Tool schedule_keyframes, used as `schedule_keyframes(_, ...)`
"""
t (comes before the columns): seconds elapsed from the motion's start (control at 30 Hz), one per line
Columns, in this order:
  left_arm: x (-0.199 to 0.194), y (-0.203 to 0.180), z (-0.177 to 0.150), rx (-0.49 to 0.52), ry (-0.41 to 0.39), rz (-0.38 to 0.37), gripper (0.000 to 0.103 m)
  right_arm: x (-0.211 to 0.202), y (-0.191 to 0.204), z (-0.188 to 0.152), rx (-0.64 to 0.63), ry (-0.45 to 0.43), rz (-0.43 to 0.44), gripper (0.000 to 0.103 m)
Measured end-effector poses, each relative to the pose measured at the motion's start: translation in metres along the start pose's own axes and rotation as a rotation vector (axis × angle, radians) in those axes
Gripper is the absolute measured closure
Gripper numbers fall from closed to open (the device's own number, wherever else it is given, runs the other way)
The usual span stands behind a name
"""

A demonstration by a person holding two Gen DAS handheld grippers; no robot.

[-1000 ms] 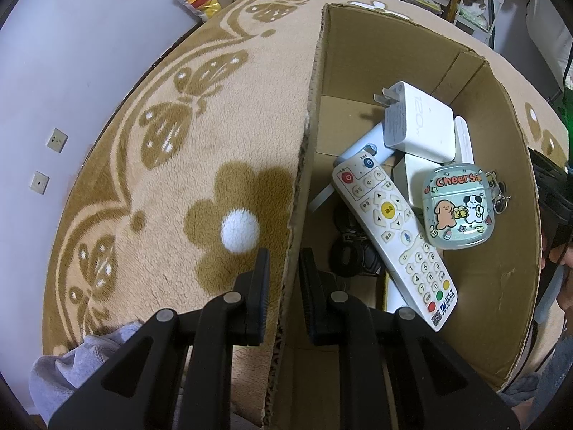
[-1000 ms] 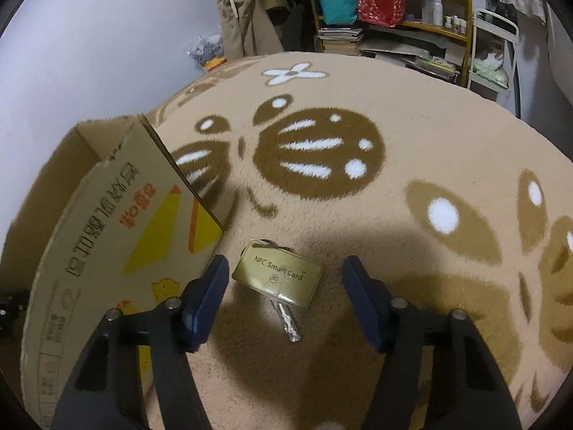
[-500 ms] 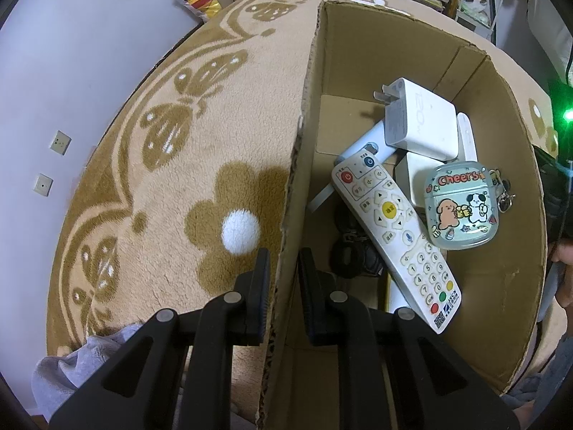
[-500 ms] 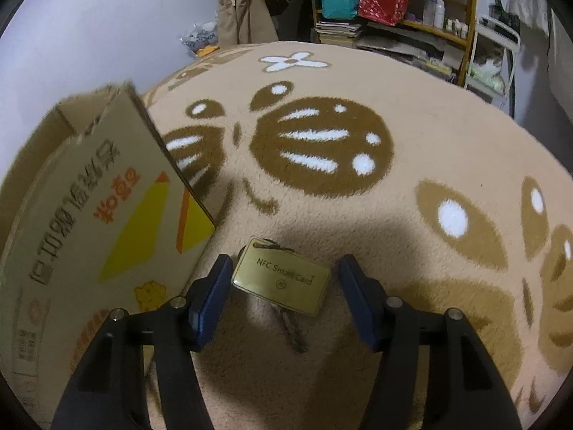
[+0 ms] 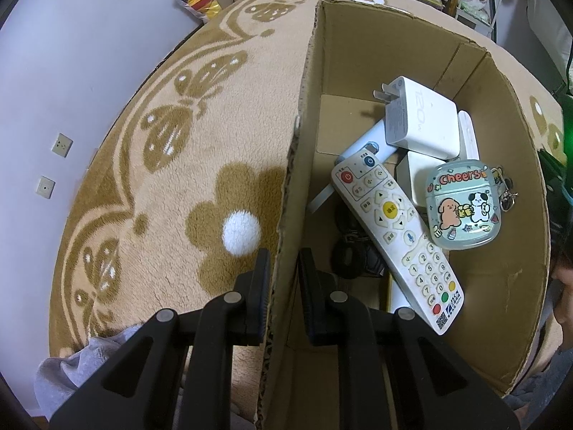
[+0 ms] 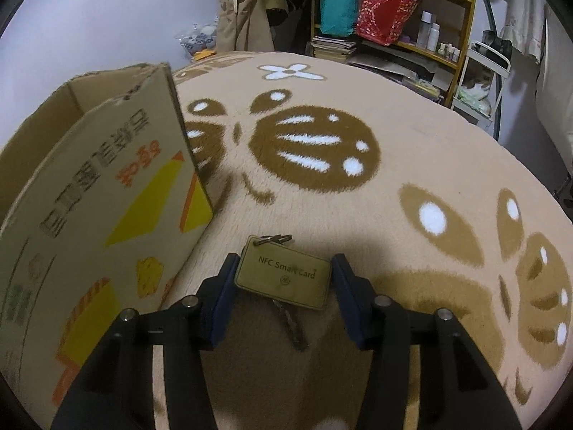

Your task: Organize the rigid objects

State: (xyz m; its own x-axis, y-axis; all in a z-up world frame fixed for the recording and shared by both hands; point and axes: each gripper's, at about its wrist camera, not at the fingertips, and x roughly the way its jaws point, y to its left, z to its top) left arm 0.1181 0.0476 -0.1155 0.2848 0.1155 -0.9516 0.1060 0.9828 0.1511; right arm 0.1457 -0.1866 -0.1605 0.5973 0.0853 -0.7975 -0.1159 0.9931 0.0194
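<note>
An open cardboard box stands on the patterned rug. My left gripper is shut on its near left wall, one finger inside and one outside. Inside lie a white remote, a white charger, a cartoon earbud case and a black item. In the right wrist view, my right gripper is shut on a gold NFC card tag, both pads touching its short edges. A key on its ring lies below the card. The box's printed outer side stands just to the left.
The beige and brown rug stretches right of the box. Shelves with bags, books and bottles stand at the back. A grey cloth lies near the left gripper. Part of a person shows at the right edge.
My right gripper moved in over the card and its fingers narrowed until they touched both sides. The left gripper kept its hold on the box wall, and the box shifted slightly.
</note>
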Motion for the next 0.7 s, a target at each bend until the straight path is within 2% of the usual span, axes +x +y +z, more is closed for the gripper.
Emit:
schedule_keyframes(0.57, 0.0, 0.0, 0.001, 0.0, 0.0, 0.004, 0.087, -0.062, -0.018, -0.01, 0.148, -0.088, 0.066, 0.049)
schedule_keyframes(0.7, -0.001, -0.001, 0.001, 0.003, 0.0, 0.006, 0.087, -0.077, -0.016, -0.012, 0.161, -0.108, 0.082, 0.053)
